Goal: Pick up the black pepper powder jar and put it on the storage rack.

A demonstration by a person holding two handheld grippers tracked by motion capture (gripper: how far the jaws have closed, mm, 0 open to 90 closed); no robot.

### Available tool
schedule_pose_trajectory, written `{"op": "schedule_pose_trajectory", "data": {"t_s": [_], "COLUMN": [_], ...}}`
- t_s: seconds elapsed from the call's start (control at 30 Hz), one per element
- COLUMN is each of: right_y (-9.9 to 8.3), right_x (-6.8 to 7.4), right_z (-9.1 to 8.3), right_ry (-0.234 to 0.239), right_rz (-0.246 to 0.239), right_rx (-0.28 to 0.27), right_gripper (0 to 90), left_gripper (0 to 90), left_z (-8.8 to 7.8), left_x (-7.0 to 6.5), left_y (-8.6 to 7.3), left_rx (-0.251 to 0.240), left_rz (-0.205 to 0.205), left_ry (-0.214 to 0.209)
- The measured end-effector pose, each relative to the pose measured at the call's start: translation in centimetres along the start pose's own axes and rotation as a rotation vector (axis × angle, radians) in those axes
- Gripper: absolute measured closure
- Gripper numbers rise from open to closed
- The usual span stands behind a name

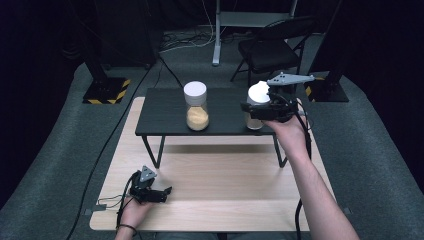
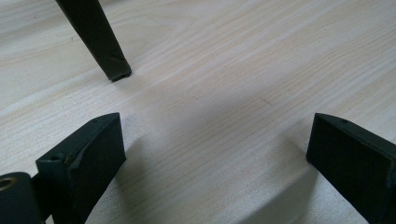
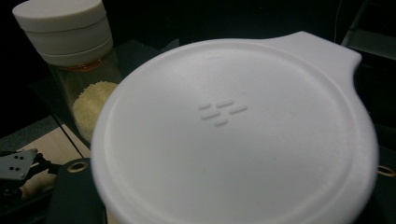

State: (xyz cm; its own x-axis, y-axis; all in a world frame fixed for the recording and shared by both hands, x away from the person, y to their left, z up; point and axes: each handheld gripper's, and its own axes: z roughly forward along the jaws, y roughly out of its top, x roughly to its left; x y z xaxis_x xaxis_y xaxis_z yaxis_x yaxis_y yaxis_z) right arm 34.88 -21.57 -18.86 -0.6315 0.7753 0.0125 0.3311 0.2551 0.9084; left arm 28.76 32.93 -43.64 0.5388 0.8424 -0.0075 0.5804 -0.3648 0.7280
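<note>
Your right tool (image 1: 257,107) seems clamped on the jar (image 1: 253,120) below its lid (image 3: 233,135); glass is slick, breakable, so grip the body.

The lid (image 3: 238,135) in the right hand-held gripper (image 1: 260,107) is plain white with small raised dashes. Left of that gripper, a clear jar (image 1: 196,111) has a white cap and yellow grains. Under the black left hand-held gripper (image 1: 161,192), the desk (image 1: 225,190) is pale wood grain.
</note>
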Motion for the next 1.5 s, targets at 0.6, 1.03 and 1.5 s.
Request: {"op": "schedule_pose_trajectory", "data": {"t_s": [0.6, 1.03, 1.5], "right_y": [0.3, -0.4, -2.2], "right_x": [-1.1, -2.4, -2.8], "right_z": [2.1, 2.1, 0.4], "right_ry": [-0.011, 0.016, -0.001], "right_rz": [0.042, 0.095, 0.107], "right_rx": [0.04, 0.024, -0.002], "right_gripper": [25.9, 16.5, 13.5], "left_gripper": [3.7, 3.7, 3.7], "left_z": [0.0, 0.0, 0.0], "left_x": [0.0, 0.0, 0.0], "left_y": [0.0, 0.0, 0.0], "left_rx": [-0.001, 0.0, 0.0], "left_rz": [0.001, 0.001, 0.001], "left_ry": [-0.002, -0.002, -0.001]}}
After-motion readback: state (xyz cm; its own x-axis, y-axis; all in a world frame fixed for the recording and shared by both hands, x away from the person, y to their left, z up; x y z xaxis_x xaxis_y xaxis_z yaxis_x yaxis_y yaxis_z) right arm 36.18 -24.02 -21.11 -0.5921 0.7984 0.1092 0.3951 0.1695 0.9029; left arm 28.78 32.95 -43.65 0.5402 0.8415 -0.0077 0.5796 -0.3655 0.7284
